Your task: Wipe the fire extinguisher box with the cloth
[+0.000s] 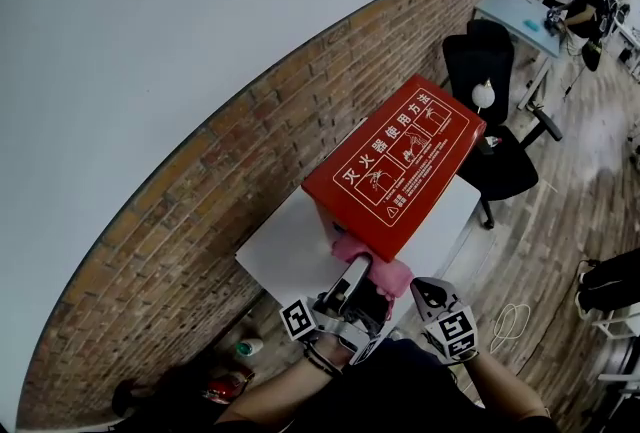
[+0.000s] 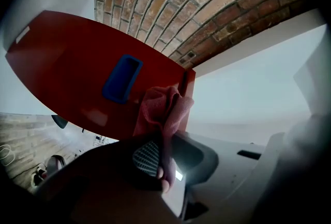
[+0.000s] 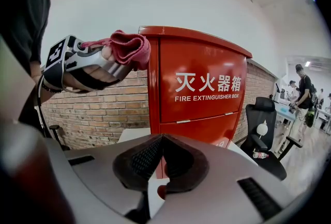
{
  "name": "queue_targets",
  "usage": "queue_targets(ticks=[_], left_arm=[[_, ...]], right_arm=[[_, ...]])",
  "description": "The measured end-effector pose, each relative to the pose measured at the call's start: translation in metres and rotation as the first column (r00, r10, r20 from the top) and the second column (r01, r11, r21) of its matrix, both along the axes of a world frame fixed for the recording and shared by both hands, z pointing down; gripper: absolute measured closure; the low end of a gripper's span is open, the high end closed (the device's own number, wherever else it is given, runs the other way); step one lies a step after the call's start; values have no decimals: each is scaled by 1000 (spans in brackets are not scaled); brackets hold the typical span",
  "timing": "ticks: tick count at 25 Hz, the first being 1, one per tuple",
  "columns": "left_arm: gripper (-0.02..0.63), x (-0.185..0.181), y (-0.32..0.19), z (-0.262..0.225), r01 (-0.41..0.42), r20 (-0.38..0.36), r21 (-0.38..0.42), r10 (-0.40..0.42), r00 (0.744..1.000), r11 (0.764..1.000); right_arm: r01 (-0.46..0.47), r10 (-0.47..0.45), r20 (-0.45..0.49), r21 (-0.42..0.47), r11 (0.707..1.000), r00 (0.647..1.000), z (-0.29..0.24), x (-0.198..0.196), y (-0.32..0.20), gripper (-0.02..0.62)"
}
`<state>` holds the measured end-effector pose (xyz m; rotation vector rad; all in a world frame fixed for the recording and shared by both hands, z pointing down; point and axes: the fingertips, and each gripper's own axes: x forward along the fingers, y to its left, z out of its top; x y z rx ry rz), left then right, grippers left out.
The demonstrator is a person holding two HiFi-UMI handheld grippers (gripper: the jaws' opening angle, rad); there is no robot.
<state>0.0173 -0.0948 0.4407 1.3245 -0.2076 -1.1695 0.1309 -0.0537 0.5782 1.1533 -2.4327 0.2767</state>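
**Wiping stage, cloth at the box.** The fire extinguisher box [image 1: 395,161] stands upright on the white table [image 1: 285,251] against the brick wall [image 1: 230,181], with its printed top facing your head camera. Your left gripper [image 1: 357,271] has its jaws clamped on the pink cloth [image 1: 393,275], which bunches beyond the tips and sits at the box's near upper corner. The left gripper view shows the folds against the red side panel, just beside a blue recessed handle [image 2: 121,78]. Your right gripper [image 1: 430,293] hangs apart from the box, its jaws together with nothing between them. The cloth looks soft and limp and is likely to slip or fold under drag, so a deep pinch across its bunched middle suits it. The box appears to be rigid, smooth painted metal, probably heavy enough to stand firm; brace its far edge if it shifts.
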Motion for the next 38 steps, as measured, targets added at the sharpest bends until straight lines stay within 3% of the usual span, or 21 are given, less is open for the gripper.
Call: queue_targets(ticks=[9,14,17,21,23,26,28,30,32,38], left_arm=[[551,-2,1,-11,14,26,34,-15,1000,999],[551,-16,12,-8,94,186,97,-110,976,991],[551,-28,20,-8,171,318,139,-207,925,975],[551,-43,36,-14,249,494,215,-325,806,944],[551,-44,41,-23,254,589,283,-377,715,925],[551,-36,51,-41,191,730,427,-462,503,884],[551,-28,59,-53,123,770,521,-527,359,845],[551,-18,67,-65,47,770,595,-585,254,803],[551,-8,78,-74,-23,753,643,-627,200,765],[551,-13,123,-87,-141,700,713,-709,89,687]], right_arm=[[-2,2,15,-1,1000,1000,-2,11,8,575],[-3,3,48,3,1000,999,-8,30,9,575],[2,-2,89,3,1000,996,-14,42,4,575],[10,-12,149,15,1000,989,-28,52,-2,575],[-2,-5,180,38,999,984,-43,58,-9,575],[-39,18,243,82,996,970,-75,65,-6,575],[-60,26,267,120,991,963,-93,67,2,575],[-79,33,279,157,984,960,-107,65,10,575],[-104,45,295,185,977,954,-121,60,18,575],[-166,66,344,270,949,937,-164,28,56,575]])
